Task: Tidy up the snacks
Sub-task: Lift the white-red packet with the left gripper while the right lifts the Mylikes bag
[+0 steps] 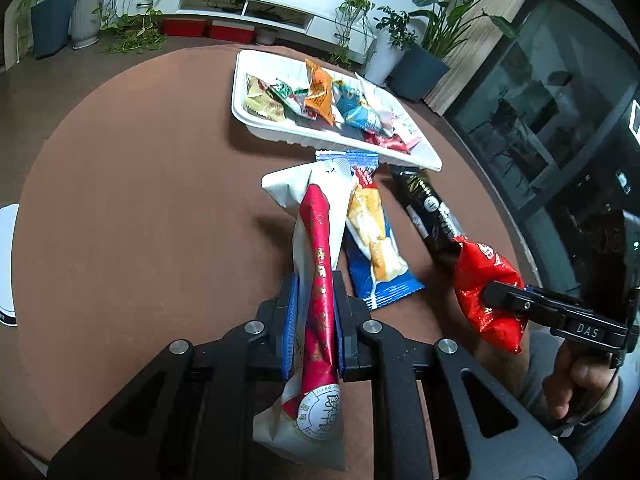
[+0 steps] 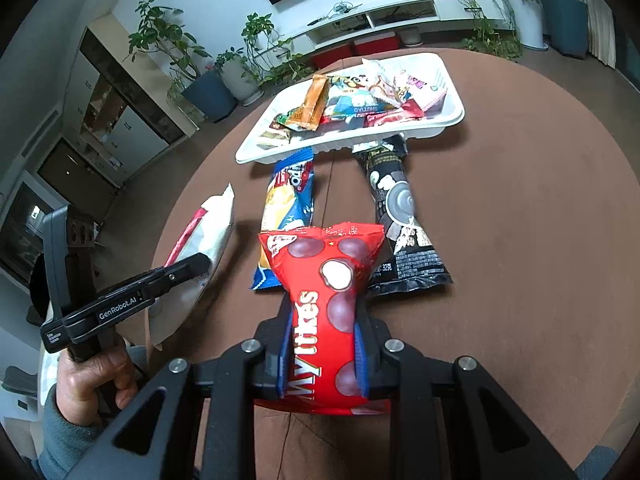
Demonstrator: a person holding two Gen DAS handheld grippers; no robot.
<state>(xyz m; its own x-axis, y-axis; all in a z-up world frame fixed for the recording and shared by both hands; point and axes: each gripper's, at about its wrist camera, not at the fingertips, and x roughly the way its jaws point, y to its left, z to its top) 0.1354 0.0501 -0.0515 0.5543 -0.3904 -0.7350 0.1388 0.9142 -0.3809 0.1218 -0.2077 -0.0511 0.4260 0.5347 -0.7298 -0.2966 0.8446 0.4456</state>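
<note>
Snack packets pinched in both grippers above a round brown counter.

A long white and red packet is clamped between the jaws of the left gripper, and a red chocolate bag is squeezed between the jaws of the right gripper; both are held off the counter. A blue and yellow packet and a black packet are seen lying side by side on the counter, their far ends just beside the near rim of a white tray filled with small wrapped snacks. Bare counter is left wide open on either side of the tray. Potted plants and a low white cabinet are seen beyond the far edge.
</note>
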